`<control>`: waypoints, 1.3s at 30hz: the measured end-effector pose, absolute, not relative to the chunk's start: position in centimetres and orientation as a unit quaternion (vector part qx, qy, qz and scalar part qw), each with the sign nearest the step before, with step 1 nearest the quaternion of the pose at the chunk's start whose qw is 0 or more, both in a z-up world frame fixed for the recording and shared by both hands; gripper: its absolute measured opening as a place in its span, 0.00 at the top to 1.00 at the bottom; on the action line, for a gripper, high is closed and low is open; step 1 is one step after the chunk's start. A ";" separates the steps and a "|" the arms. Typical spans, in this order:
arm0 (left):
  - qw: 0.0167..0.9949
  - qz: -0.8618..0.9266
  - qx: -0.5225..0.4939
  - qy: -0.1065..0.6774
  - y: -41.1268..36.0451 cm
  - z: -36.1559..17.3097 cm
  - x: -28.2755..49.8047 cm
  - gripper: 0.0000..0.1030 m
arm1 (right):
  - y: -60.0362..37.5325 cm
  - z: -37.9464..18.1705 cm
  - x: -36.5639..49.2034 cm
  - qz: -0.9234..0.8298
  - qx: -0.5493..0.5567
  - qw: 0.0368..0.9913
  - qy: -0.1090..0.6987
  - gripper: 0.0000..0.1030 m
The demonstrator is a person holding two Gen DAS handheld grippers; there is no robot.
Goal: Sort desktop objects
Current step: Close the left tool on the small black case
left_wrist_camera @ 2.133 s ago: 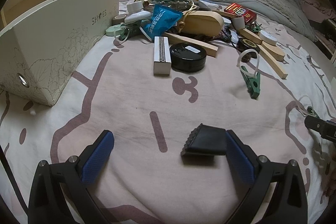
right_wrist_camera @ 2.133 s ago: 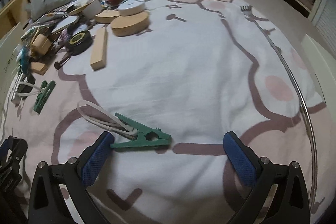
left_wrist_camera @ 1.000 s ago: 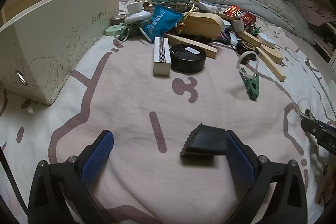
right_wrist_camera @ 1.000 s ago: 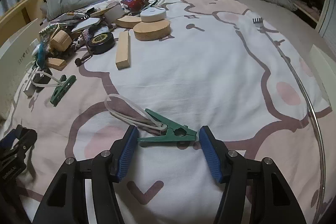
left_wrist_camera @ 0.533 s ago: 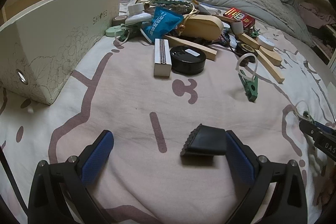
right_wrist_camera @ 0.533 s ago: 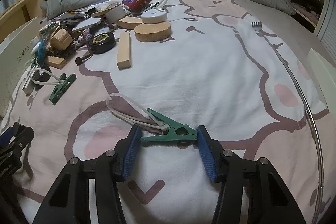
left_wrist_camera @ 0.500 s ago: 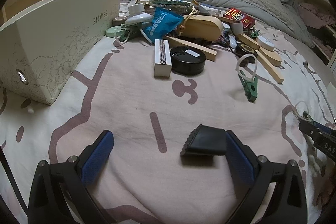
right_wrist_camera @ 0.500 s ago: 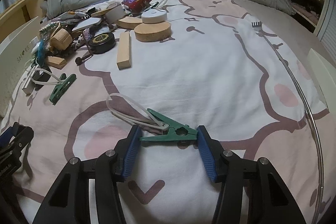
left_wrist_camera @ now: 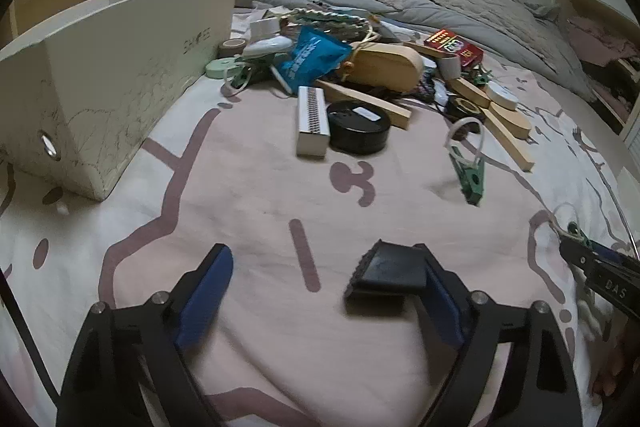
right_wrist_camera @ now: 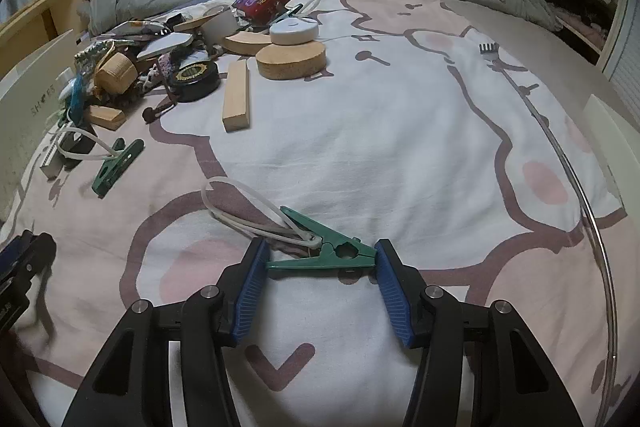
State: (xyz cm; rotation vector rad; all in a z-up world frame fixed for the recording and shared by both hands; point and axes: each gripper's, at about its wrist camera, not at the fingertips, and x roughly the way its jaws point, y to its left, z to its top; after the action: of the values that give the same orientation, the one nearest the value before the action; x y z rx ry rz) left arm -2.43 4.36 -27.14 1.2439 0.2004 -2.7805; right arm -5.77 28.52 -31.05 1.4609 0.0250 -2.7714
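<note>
On the pink-and-white bedspread, a small black ridged wedge (left_wrist_camera: 390, 269) lies between the jaws of my left gripper (left_wrist_camera: 324, 291). The wedge rests against the right pad (left_wrist_camera: 440, 303), while the left pad (left_wrist_camera: 208, 287) stands well clear of it. These jaws are closing. In the right wrist view, a green clothes clip with a white loop (right_wrist_camera: 324, 253) lies lengthwise between the blue pads of my right gripper (right_wrist_camera: 320, 261). One pad presses on its handle tip and the other on its nose.
A cream shoe box (left_wrist_camera: 120, 75) stands at the left. Behind lies a heap with a black round tin (left_wrist_camera: 358, 131), a white staple box (left_wrist_camera: 312, 125), wooden blocks (right_wrist_camera: 236, 95) and a blue packet (left_wrist_camera: 308, 59). A second green clip (right_wrist_camera: 116, 167) and a long back scratcher (right_wrist_camera: 540, 119) lie loose.
The left gripper's jaws have narrowed, its left pad moving in towards the black wedge. The right gripper's pads came in onto the ends of the green clip and have held there since.
</note>
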 end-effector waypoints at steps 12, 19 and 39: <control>0.033 -0.913 0.403 0.058 4.8 -26.9 -1.7 0.31 | 28.5 -31.0 -5.8 -0.885 0.466 0.007 0.002 0.47; 0.031 -0.913 0.402 0.061 4.9 -26.8 -1.5 0.36 | 28.6 -31.0 -5.9 -0.885 0.466 0.008 0.000 0.47; 0.027 -0.913 0.405 0.046 5.6 -26.8 -1.4 0.67 | 28.6 -31.1 -5.9 -0.885 0.466 0.008 0.002 0.47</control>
State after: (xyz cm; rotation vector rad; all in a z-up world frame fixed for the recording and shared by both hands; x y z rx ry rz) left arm -1.37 5.56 -26.77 1.2495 0.1410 -2.8200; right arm -5.88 28.56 -31.08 1.4573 0.0051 -2.7655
